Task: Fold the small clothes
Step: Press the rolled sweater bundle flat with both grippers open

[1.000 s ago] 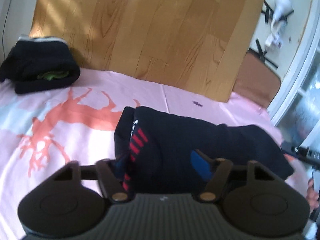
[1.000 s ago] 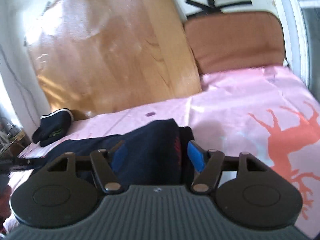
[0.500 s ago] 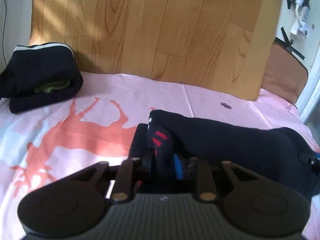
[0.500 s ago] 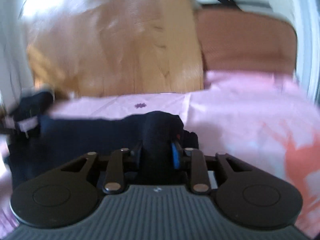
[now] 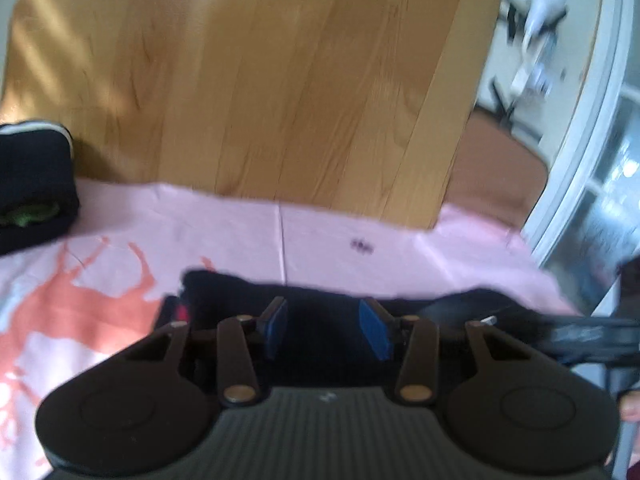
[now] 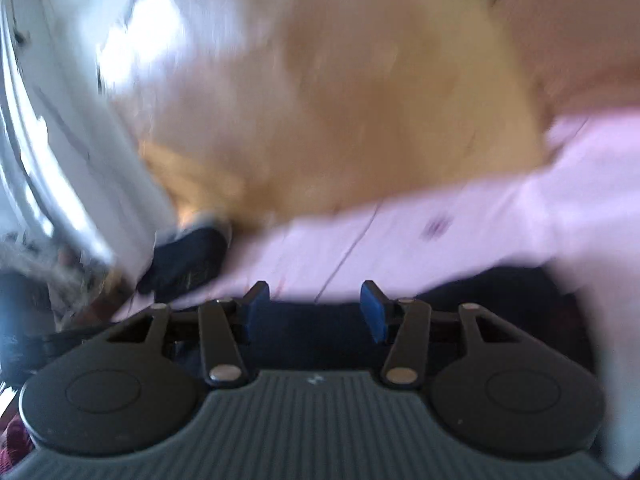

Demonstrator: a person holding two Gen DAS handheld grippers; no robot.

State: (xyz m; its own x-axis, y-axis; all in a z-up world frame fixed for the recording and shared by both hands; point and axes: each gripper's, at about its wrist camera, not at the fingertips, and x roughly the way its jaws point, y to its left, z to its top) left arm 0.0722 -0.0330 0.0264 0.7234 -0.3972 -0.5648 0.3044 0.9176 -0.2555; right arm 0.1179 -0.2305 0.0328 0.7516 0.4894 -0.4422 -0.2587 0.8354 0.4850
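While both of my jaws are opening, the dark navy garment (image 5: 320,312) lies stretched across the pink sheet (image 5: 360,264) right in front of me, a soft knit strip with a small patch of red near its left end. Between the blue pads of my left gripper (image 5: 326,330) the dark cloth shows, yet the pads stand apart from it on either side and press on nothing; that grip is released. My right gripper (image 6: 314,312) is the same: its blue pads are spread, with navy fabric (image 6: 316,332) low between them, untouched as far as the heavy blur lets me judge.

Under the garment, the sheet is smooth and pale, creased in one straight fold line, printed with a coral antler-like branching figure (image 5: 92,304) to the left and a tiny dark mark (image 5: 362,246) further back. Behind it stands a broad board of glossy wood-grain planks (image 5: 260,80), warm honey in colour, and beside that a rounded brown cushion (image 5: 496,184). At the far left rests a folded dark bundle (image 5: 32,184) with a white edge and a glimpse of green inside. My own bodies are matte black, ribbed in grey at the centre, with round discs on each side.
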